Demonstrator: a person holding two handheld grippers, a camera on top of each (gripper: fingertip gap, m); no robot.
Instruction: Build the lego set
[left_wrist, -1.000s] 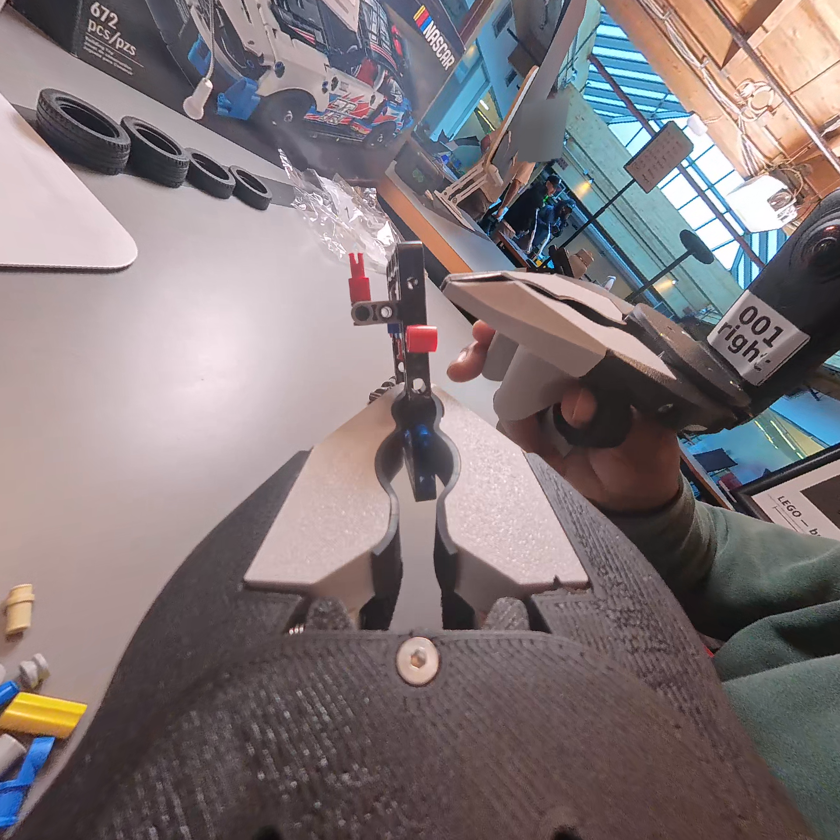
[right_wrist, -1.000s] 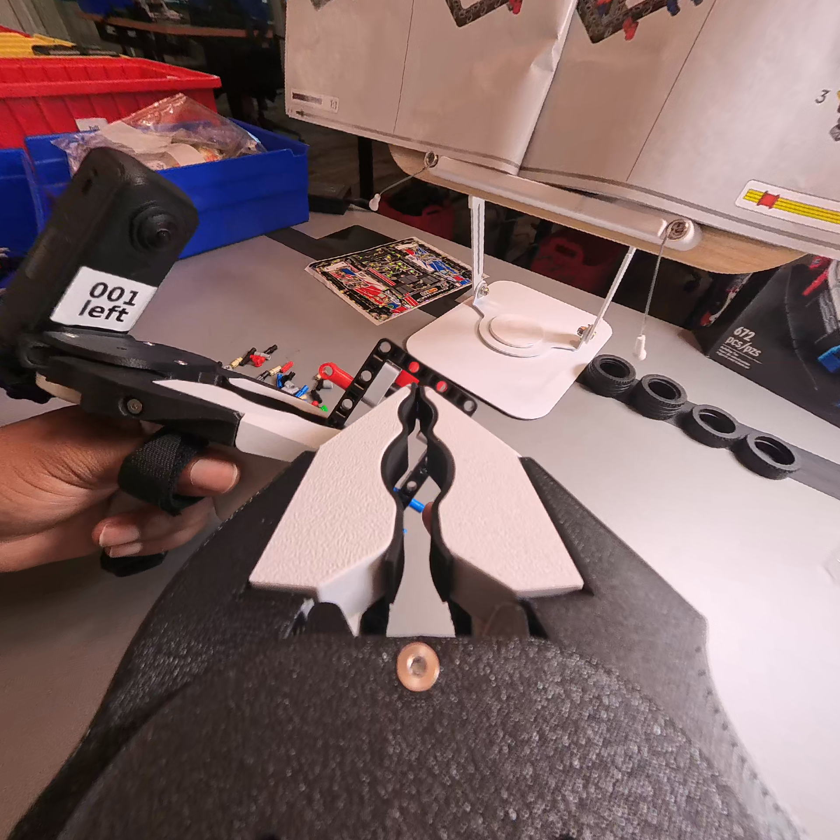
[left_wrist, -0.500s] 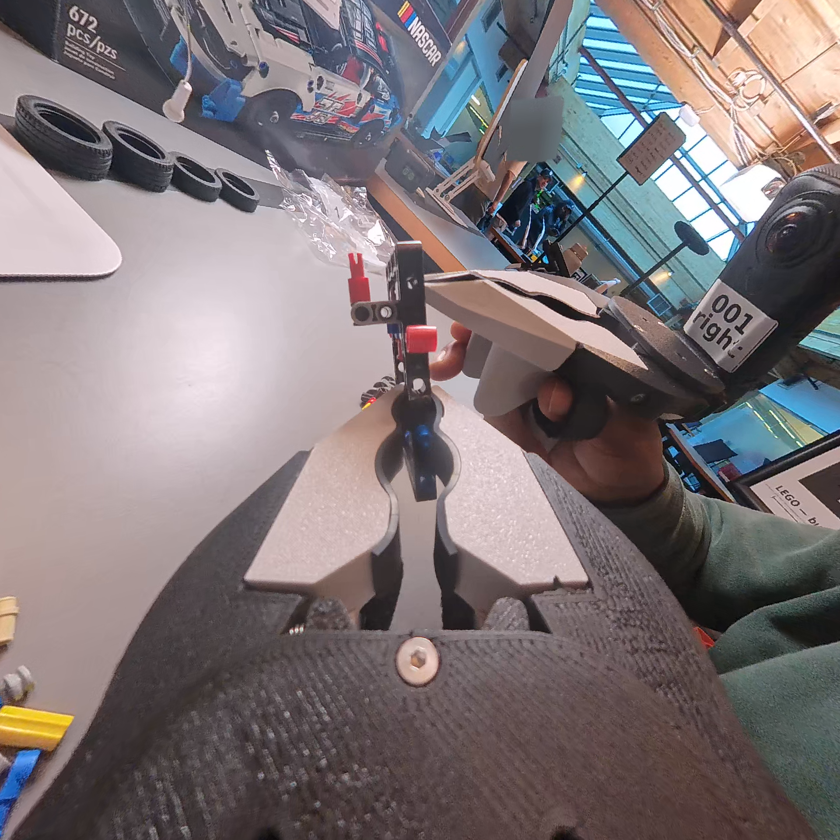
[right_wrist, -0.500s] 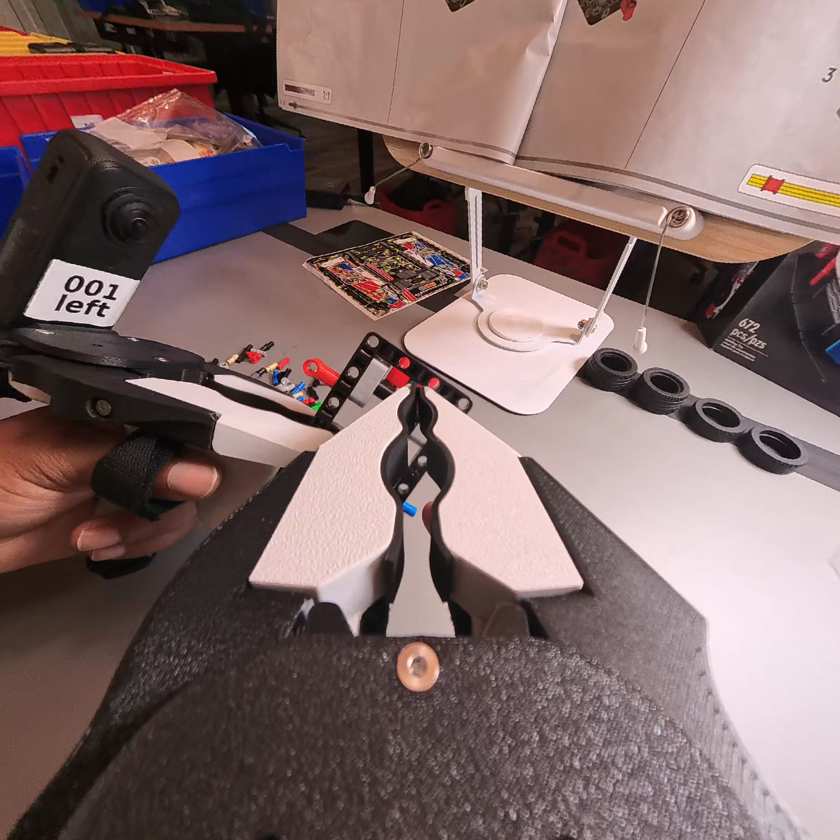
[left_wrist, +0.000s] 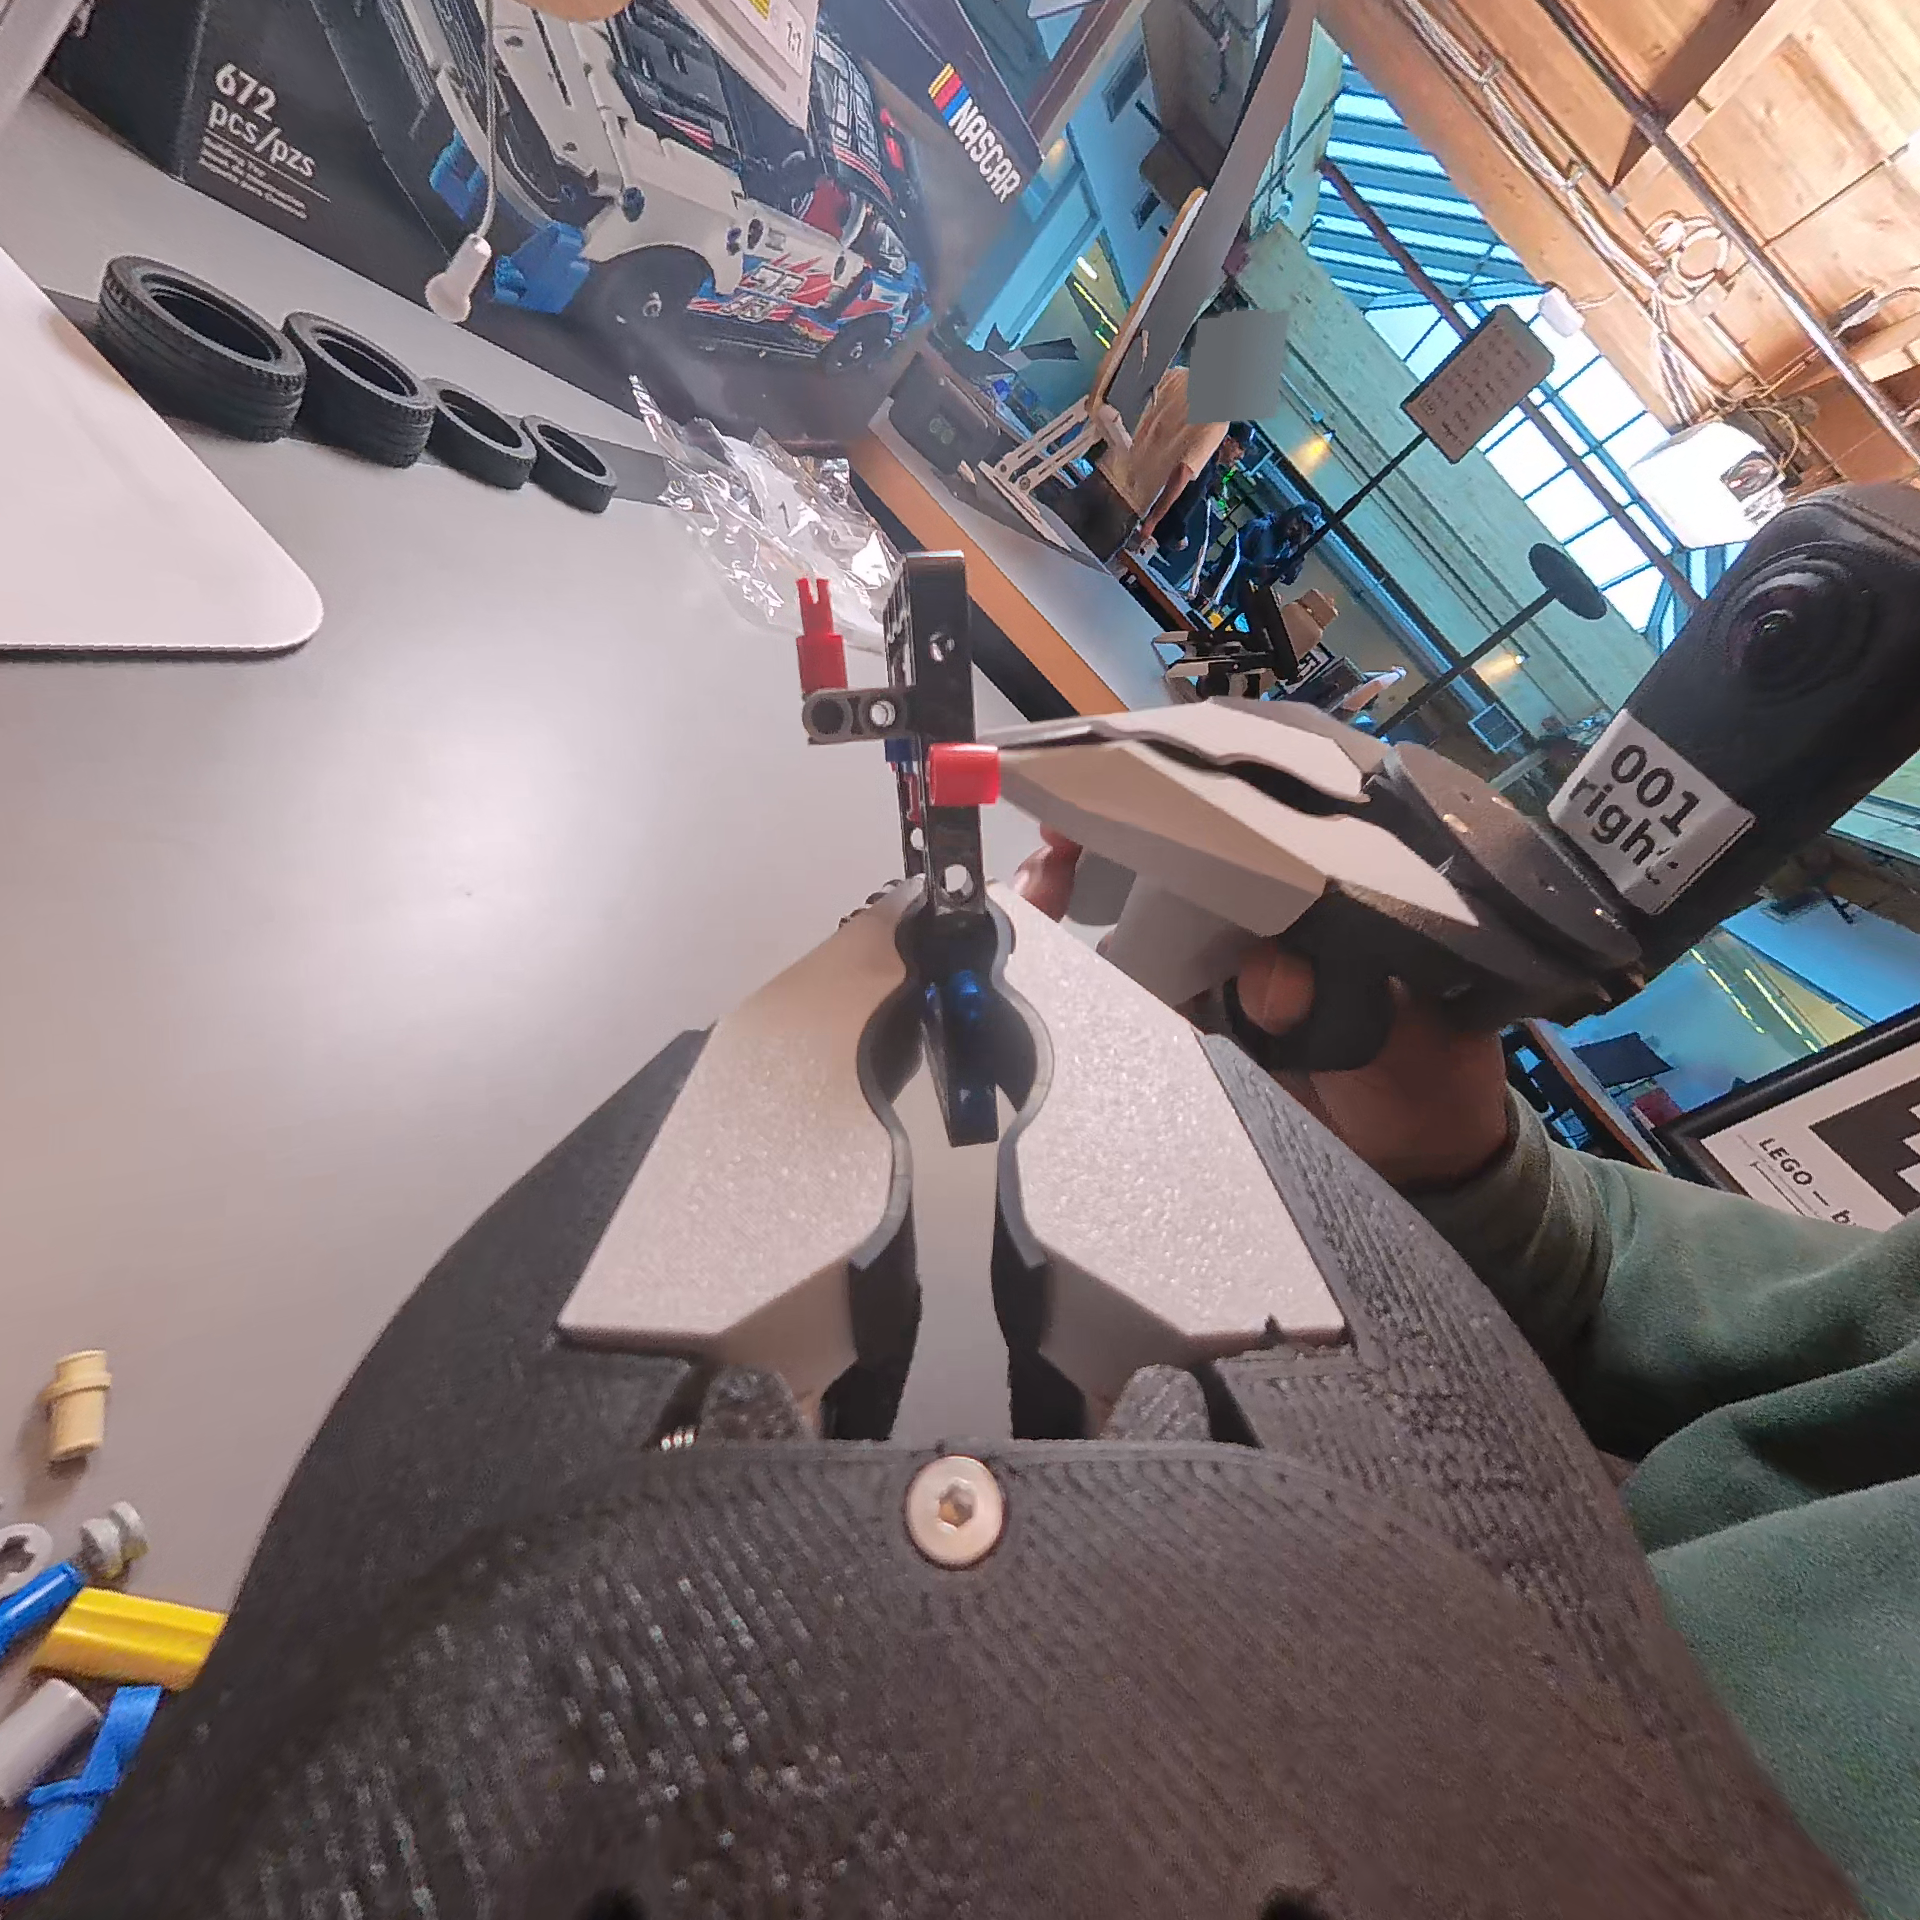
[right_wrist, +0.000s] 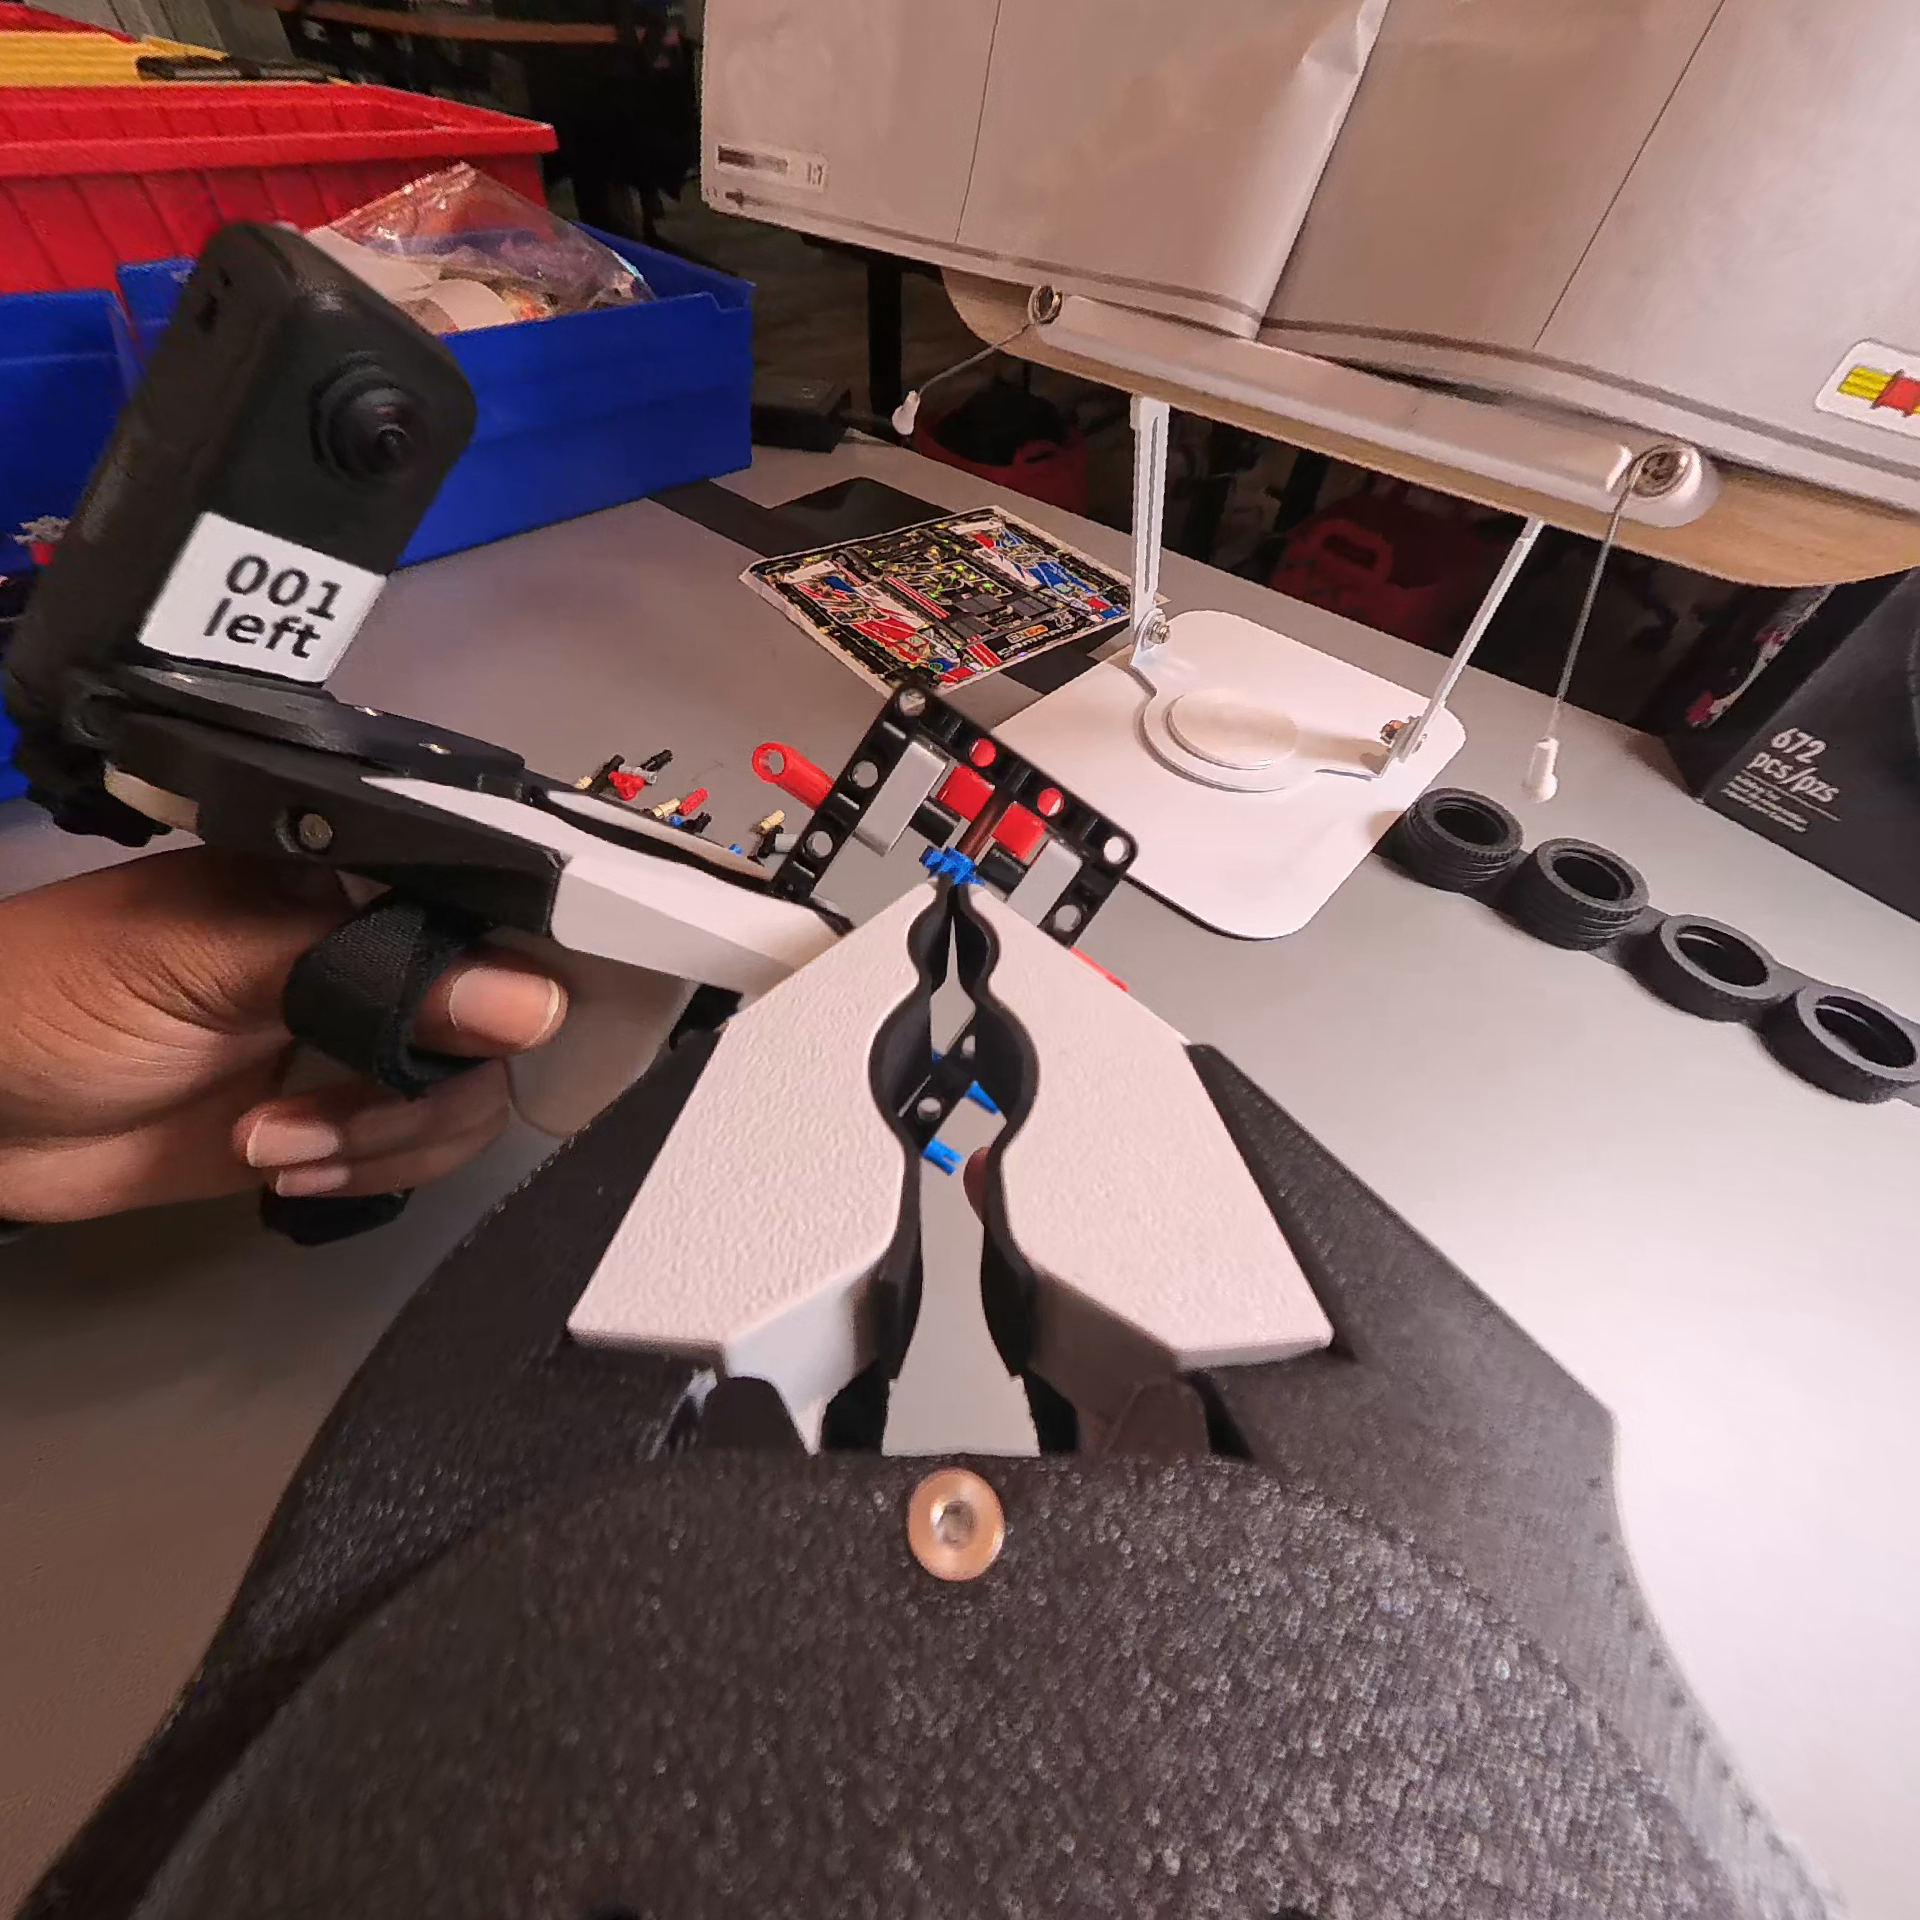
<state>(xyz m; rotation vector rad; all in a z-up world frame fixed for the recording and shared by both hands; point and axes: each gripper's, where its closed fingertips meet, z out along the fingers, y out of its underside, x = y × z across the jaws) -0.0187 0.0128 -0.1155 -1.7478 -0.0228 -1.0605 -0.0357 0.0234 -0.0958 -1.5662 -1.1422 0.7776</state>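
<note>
The grey surface (left_wrist: 312, 883) with four tyres (left_wrist: 343, 390) sits lower in the left view than a second ago. The left tool (left_wrist: 951, 914) still clamps the black frame (left_wrist: 940, 748) upright above it. The right tool (right_wrist: 951, 899), its tips closed on a small blue gear (right_wrist: 956, 865), has moved in to the frame's red pin (left_wrist: 961, 774).

frame (left_wrist: 940, 790) base: hidden in left gripper (left_wrist: 951, 914) | small pins (right_wrist: 665, 795): indistinct
</note>
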